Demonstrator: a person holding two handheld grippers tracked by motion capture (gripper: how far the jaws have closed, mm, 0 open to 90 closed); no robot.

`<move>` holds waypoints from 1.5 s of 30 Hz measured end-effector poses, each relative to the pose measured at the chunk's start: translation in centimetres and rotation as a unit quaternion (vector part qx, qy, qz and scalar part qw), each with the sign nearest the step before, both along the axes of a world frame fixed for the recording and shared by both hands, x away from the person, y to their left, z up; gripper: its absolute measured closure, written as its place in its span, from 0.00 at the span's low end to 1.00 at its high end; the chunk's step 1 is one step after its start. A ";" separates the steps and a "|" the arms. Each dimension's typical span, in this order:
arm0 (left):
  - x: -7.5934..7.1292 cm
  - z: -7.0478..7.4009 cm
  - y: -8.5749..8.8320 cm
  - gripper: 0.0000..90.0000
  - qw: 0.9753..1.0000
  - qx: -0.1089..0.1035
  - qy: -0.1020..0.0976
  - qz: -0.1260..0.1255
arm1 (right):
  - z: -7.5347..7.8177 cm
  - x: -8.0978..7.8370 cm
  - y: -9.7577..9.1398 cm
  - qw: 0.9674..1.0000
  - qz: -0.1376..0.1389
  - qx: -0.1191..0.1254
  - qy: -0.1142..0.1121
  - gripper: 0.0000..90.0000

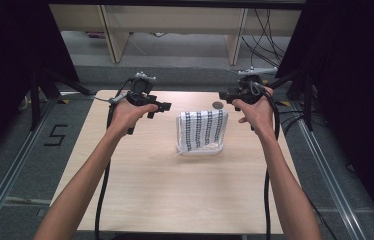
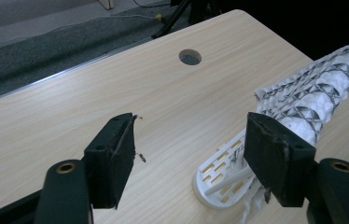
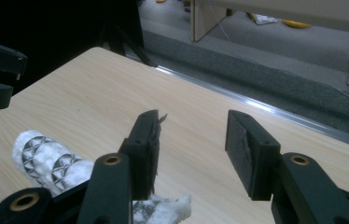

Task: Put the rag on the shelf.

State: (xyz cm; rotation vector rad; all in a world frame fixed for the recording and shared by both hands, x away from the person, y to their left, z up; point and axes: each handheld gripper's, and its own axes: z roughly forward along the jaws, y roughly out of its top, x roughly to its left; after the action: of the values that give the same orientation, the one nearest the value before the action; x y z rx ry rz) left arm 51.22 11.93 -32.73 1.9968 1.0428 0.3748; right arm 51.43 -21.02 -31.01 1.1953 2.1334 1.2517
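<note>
Towel over basket, hole behind

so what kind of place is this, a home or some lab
Most likely a lab recording setup: a bare wooden table between dark curtains, floor rails, loose cables, and a cabled gripper in each hand.

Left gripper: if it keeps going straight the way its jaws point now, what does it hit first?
Probably bare table. The left gripper has open jaws aimed at empty wood short of the round hole; the patterned cloth on the white basket lies off by one jaw.
</note>
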 end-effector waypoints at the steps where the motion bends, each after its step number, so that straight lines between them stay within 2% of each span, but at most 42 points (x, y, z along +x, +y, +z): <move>1: 0.0 0.0 0.0 0.37 1.000 0.000 0.000 0.000 | 0.0 0.0 0.0 1.000 0.000 0.000 0.000 0.61; 3: -0.5 0.0 0.1 0.37 1.000 -0.004 -0.005 0.000 | 0.2 -0.9 0.0 1.000 0.008 0.003 -0.001 0.60; 5: -1.4 0.1 0.3 0.37 1.000 -0.012 -0.011 -0.010 | 0.2 -1.6 -0.1 1.000 0.013 0.002 -0.012 0.60; 9: -2.4 0.0 0.5 0.37 1.000 -0.017 -0.018 -0.014 | 0.2 -2.7 -0.2 1.000 0.024 0.006 -0.009 0.60; 10: -3.1 -0.2 0.6 0.37 0.999 -0.019 -0.019 -0.020 | 0.0 -3.5 -0.3 0.999 0.029 -0.002 -0.016 0.60; 12: -3.6 -0.4 0.7 0.37 0.999 -0.026 -0.019 -0.023 | -0.3 -4.1 -0.5 1.000 0.030 0.001 -0.009 0.60; 16: -4.3 -0.8 1.0 0.36 0.999 -0.030 -0.021 -0.027 | -0.9 -4.6 -0.7 0.999 0.034 0.001 -0.011 0.59; 18: -4.9 -1.4 1.3 0.36 0.999 -0.032 -0.022 -0.026 | -1.3 -5.0 -0.9 0.999 0.033 0.009 -0.005 0.58; 19: -5.1 -1.5 1.3 0.36 0.999 -0.032 -0.021 -0.029 | -1.5 -5.1 -1.0 0.999 0.036 0.005 -0.011 0.58; 21: -5.4 -1.8 1.4 0.36 0.999 -0.031 -0.023 -0.031 | -1.7 -5.5 -1.0 0.999 0.037 0.009 -0.006 0.58; 22: -5.6 -1.9 1.5 0.36 0.999 -0.032 -0.024 -0.032 | -2.0 -5.5 -1.0 0.999 0.044 0.012 -0.011 0.57; 25: -5.9 -2.2 1.5 0.35 0.998 -0.035 -0.027 -0.033 | -2.2 -6.0 -0.9 0.999 0.041 0.014 -0.006 0.55; 26: -6.2 -2.3 1.6 0.35 0.998 -0.040 -0.027 -0.035 | -2.5 -6.2 -0.8 0.999 0.042 0.014 -0.018 0.54; 27: -6.4 -2.3 1.7 0.34 0.998 -0.033 -0.028 -0.039 | -2.5 -6.4 -0.8 0.999 0.043 0.017 -0.016 0.53; 31: -7.0 -2.4 1.9 0.31 0.998 -0.041 -0.032 -0.036 | -2.7 -7.0 -0.8 0.999 0.040 0.018 -0.022 0.49; 32: -7.5 -2.5 2.0 0.30 0.998 -0.037 -0.034 -0.035 | -2.8 -7.4 -0.9 0.998 0.043 0.024 -0.032 0.47; 33: -7.5 -2.5 2.0 0.29 0.998 -0.037 -0.034 -0.035 | -2.8 -7.4 -0.9 0.998 0.043 0.024 -0.032 0.47; 34: -7.8 -2.7 2.2 0.29 0.998 -0.026 -0.034 -0.037 | -3.0 -7.8 -1.0 0.998 0.044 0.027 -0.032 0.45; 35: -7.8 -2.7 2.2 0.28 0.998 -0.026 -0.034 -0.037 | -3.2 -7.9 -1.1 0.998 0.043 0.031 -0.027 0.45; 36: -8.0 -2.9 2.2 0.28 0.998 -0.028 -0.034 -0.036 | -3.2 -8.1 -1.2 0.998 0.046 0.024 -0.030 0.45; 37: -8.1 -3.0 2.2 0.28 0.998 -0.021 -0.033 -0.038 | -3.4 -8.2 -1.1 0.998 0.038 0.031 -0.033 0.44; 38: -8.2 -3.2 2.3 0.28 0.998 -0.023 -0.030 -0.041 | -3.5 -8.4 -1.2 0.998 0.043 0.032 -0.024 0.44; 41: -8.4 -3.5 2.2 0.28 0.998 -0.023 -0.028 -0.044 | -3.6 -8.6 -1.3 0.998 0.043 0.040 -0.024 0.44; 42: -8.5 -3.9 2.2 0.28 0.998 -0.022 -0.027 -0.048 | -3.7 -8.7 -1.4 0.998 0.045 0.034 -0.033 0.43; 45: -8.7 -4.3 2.1 0.28 0.998 -0.020 -0.028 -0.048 | -3.7 -9.0 -1.4 0.998 0.044 0.037 -0.027 0.42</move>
State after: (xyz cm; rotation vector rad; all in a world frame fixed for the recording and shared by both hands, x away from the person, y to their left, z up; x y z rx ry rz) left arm 42.54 14.07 -37.07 1.9822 0.9096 0.3529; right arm 42.47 -22.43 -34.72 1.0954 2.1380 1.3956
